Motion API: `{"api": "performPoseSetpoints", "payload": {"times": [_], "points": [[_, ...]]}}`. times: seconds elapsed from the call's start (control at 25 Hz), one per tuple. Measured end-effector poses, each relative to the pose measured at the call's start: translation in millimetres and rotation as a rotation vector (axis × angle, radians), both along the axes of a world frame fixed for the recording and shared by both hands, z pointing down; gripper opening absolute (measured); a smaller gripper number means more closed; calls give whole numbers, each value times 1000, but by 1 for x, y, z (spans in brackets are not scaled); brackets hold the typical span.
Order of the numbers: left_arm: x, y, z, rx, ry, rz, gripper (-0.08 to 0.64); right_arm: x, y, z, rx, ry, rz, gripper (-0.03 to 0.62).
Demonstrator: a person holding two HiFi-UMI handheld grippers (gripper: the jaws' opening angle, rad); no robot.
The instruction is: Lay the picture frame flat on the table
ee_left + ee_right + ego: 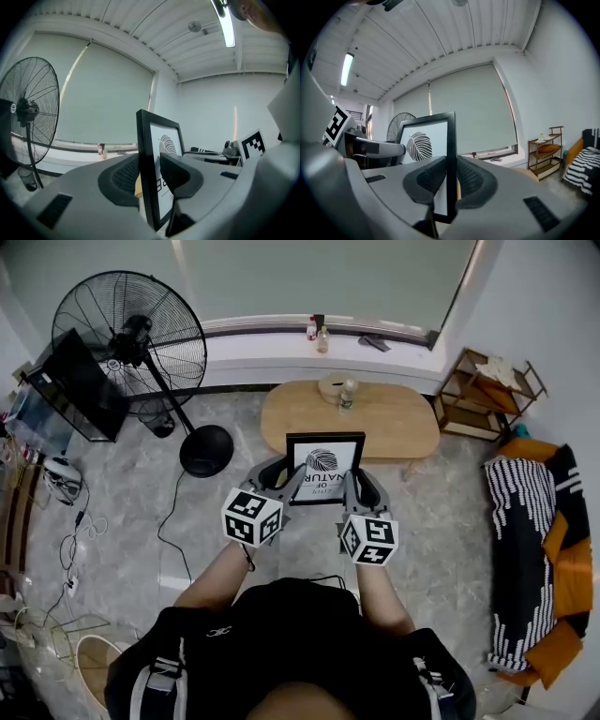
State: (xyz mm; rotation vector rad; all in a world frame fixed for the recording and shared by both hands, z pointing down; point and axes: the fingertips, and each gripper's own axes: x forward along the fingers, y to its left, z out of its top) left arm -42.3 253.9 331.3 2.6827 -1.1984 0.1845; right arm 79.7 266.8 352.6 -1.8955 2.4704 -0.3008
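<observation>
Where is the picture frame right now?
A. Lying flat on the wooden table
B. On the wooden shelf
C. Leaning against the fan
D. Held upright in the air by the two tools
D: the picture frame stands upright off the table, with its side edges gripped by the left tool and the right tool.

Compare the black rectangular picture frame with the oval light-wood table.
The black rectangular picture frame is dark and square-cornered; the oval light-wood table is pale and rounded. The frame stands upright in the air, left gripper and right gripper clamped on its side edges; the table stands on the floor. The table is much wider.
</observation>
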Motion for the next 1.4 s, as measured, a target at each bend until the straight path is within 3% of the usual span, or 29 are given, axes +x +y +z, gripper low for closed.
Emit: {"api": "performPoseSetpoints", "payload": {"times": [0.32, 0.76, 1.16, 1.4], "points": [[37, 7, 12, -23, 3, -28, 150, 38, 1, 10, -26, 10, -44, 83], [57, 3, 26, -68, 7, -7, 149, 57, 2, 23, -61, 1, -34, 84], [73, -38, 32, -65, 28, 35, 149, 73, -33, 28, -74, 29, 0, 84], [68, -92, 46, -97, 48, 45, 149, 69, -85, 38, -92, 45, 9, 84]]}}
